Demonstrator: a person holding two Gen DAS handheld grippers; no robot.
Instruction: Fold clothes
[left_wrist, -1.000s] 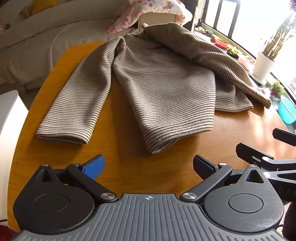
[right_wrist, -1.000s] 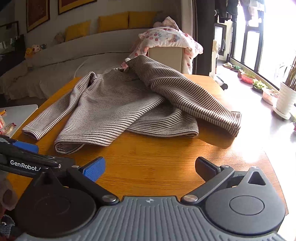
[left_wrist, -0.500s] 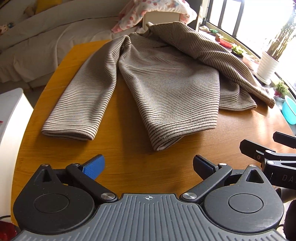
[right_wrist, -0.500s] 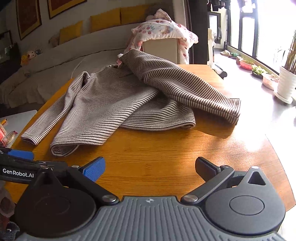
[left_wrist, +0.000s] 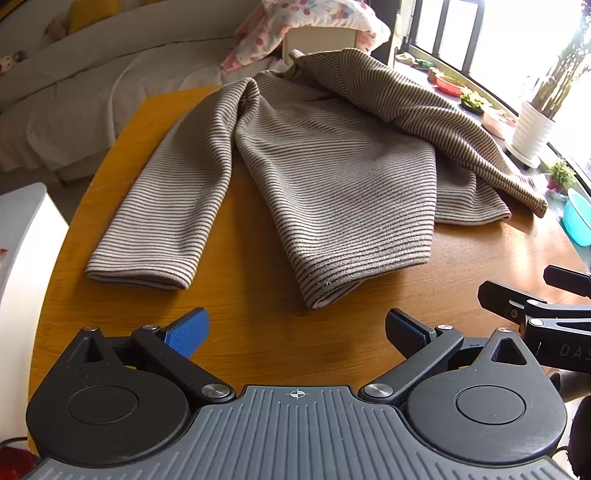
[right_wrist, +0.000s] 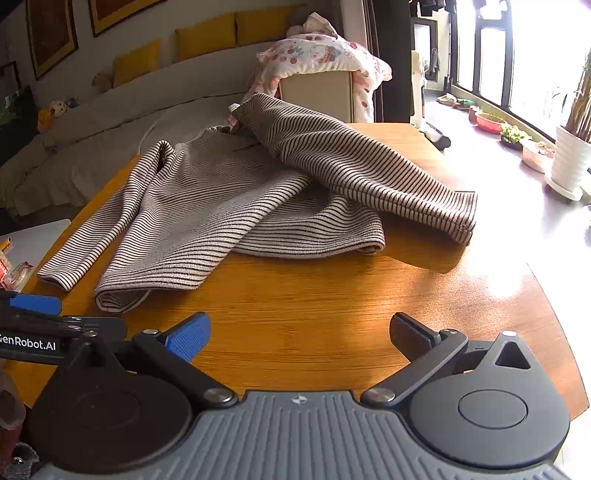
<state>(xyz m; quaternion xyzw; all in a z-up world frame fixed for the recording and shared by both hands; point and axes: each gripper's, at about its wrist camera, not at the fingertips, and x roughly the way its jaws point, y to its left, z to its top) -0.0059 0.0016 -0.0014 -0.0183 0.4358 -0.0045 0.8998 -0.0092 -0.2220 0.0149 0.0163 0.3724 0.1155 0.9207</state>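
Striped sweater (left_wrist: 332, 173) nearer both cameras than before, lying unfolded on table (left_wrist: 266, 332), left gripper (left_wrist: 295, 328) and right gripper (right_wrist: 299, 332) jaws spread, empty, bare wood between hem and grippers.

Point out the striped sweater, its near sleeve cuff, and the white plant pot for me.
striped sweater (left_wrist: 343, 184), left wrist view, on the middle of its body.
near sleeve cuff (left_wrist: 140, 271), left wrist view, on the cuff's end band.
white plant pot (right_wrist: 569, 162), right wrist view, on its ribbed side.

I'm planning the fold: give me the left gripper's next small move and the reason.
Probably ease the left gripper forward to the sweater hem corner. Its jaws are open and empty over the bare table, and that corner lies just ahead.
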